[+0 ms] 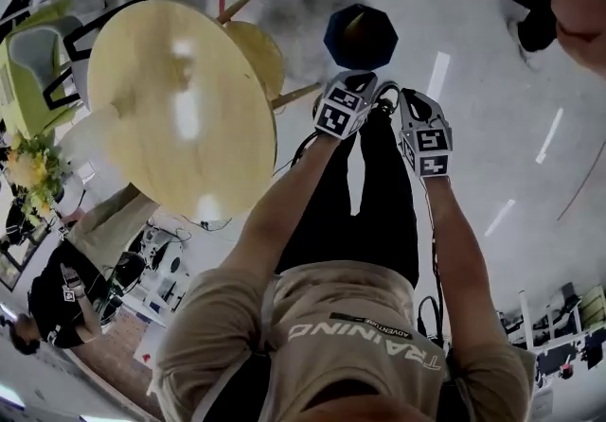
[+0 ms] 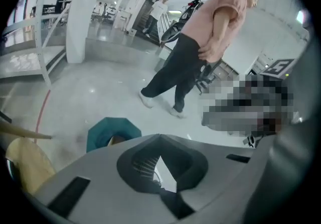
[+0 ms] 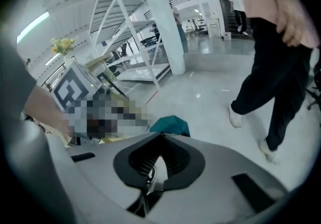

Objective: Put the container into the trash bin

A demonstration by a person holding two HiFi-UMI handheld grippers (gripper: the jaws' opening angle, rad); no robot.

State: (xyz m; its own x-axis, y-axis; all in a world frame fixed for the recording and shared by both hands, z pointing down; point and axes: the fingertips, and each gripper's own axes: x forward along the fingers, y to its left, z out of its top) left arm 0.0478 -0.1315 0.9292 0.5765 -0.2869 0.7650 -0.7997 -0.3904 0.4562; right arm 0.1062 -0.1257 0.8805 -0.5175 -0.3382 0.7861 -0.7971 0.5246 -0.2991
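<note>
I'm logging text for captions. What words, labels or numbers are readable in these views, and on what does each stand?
"TRAINING": on the wearer's beige shirt, upside down in the head view.
Small black label just above that print: too small to read.
Marker cubes: square patterns only, no words.
Nothing else readable in the left or right gripper view.

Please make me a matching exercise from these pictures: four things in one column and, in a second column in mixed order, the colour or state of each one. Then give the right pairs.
Column one
1. table
2. trash bin
3. left gripper
4. bystander's trousers

Column two
a. black
b. fingers together, nothing between them
c. pale yellow, round top
d. blue-green, eight-sided, on the floor

Right pairs: 1-c, 2-d, 3-b, 4-a.
</note>
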